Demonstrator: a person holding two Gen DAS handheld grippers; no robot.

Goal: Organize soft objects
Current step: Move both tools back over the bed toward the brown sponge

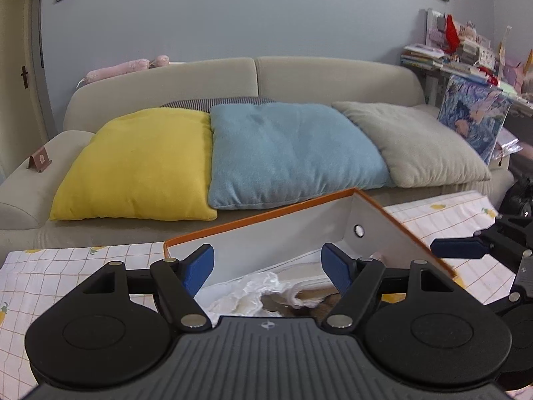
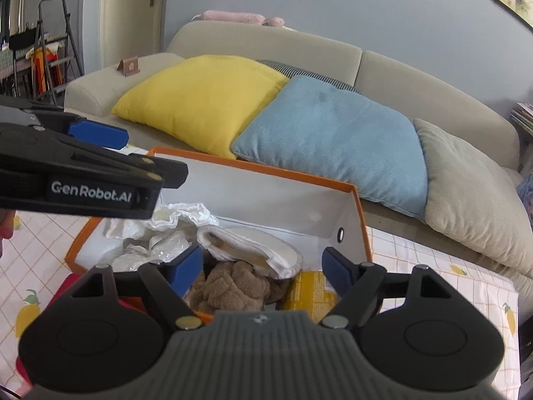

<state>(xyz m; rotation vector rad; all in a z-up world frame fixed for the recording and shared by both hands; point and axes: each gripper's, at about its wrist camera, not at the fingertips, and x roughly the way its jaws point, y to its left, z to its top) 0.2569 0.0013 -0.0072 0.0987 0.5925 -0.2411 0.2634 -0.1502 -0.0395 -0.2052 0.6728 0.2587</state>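
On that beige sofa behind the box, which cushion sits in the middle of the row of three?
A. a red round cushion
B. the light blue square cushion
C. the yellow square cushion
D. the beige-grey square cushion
B: on the beige sofa, the light blue square cushion lies between the yellow square cushion and the beige-grey square cushion.

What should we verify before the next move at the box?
1. Left gripper open, holding nothing: ok.
2. Right gripper open, holding nothing: ok.
3. Box open on top, no lid in the way: ok.
4. Brown towel sits between the right gripper's fingers: ok.
5. Fingers touching the towel yet: cannot tell.
6. White cloth overlaps the towel's far edge, may snag: not ok.
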